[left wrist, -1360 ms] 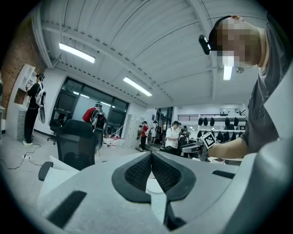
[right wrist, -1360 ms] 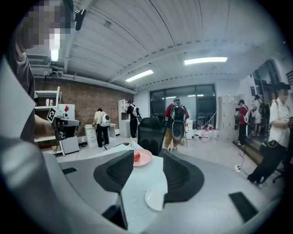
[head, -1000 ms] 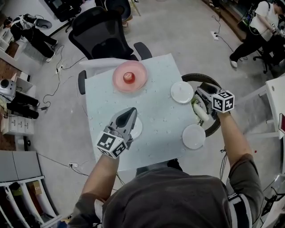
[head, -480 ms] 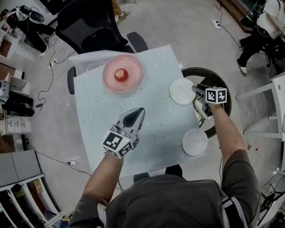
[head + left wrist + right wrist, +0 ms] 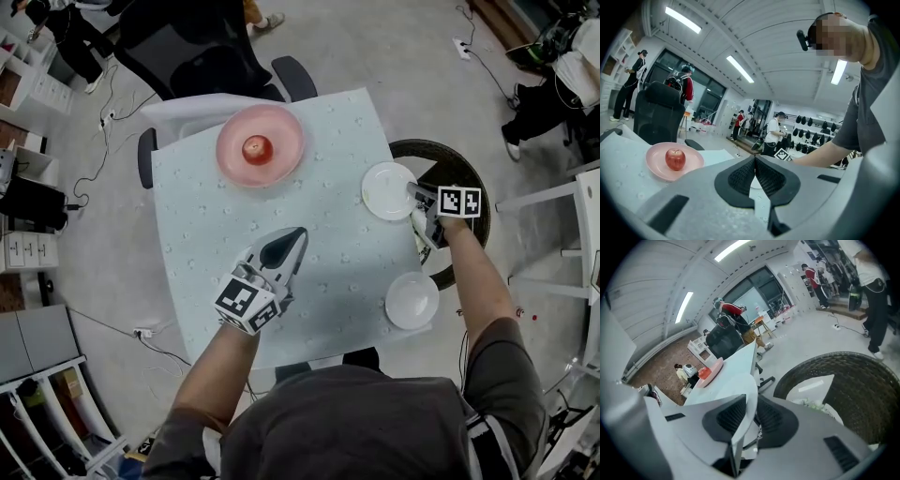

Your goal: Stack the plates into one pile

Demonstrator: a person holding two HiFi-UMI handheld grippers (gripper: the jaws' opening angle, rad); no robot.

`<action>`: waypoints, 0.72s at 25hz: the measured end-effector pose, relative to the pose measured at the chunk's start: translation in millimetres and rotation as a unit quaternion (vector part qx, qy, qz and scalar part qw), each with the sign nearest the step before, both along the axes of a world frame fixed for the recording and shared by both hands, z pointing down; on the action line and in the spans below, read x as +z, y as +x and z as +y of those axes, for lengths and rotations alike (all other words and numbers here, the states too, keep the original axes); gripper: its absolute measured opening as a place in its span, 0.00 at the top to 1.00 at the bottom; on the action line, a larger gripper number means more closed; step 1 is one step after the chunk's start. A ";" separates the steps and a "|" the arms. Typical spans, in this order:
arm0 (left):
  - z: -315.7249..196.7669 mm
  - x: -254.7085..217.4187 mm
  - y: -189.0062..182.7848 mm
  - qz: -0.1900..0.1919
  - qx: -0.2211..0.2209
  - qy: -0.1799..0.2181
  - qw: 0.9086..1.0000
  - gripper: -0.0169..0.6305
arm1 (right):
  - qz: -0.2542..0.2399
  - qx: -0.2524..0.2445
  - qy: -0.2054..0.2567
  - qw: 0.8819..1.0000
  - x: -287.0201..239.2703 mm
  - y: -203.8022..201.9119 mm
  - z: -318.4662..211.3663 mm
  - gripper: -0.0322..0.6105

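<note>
A white plate [image 5: 386, 190] lies at the table's right edge. My right gripper [image 5: 413, 197] reaches in from the right, its jaws closing on that plate's near rim. In the right gripper view the plate [image 5: 740, 394] runs edge-on between the pads of that gripper [image 5: 750, 409]. A second white plate [image 5: 412, 300] sits near the front right corner. My left gripper [image 5: 296, 234] hovers low over the table's middle, shut, tips touching [image 5: 754, 161]. A sliver of white plate [image 5: 757, 183] shows below its pads. A pink plate [image 5: 260, 159] holds a red apple [image 5: 257, 147] at the back.
The small table [image 5: 206, 234] has a pale blue dotted cloth. A dark wicker basket [image 5: 459, 164] stands on the floor against its right side, just behind my right gripper. A black office chair [image 5: 202, 52] is at the far side. People stand further off.
Both grippers have come down toward the table. The right one moved onto the far white plate's rim and its jaws narrowed around it. The left one stays over the middle.
</note>
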State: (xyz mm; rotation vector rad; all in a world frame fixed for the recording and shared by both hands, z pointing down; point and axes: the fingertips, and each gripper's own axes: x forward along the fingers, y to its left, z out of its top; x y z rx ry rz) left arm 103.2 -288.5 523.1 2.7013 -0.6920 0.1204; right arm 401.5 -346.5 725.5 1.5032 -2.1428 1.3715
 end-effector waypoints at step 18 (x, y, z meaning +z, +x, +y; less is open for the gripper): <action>46.1 -68.6 -120.2 0.024 -0.069 0.057 0.996 0.96 | -0.092 -0.106 0.101 0.985 -179.4 -144.1 25.8 0.94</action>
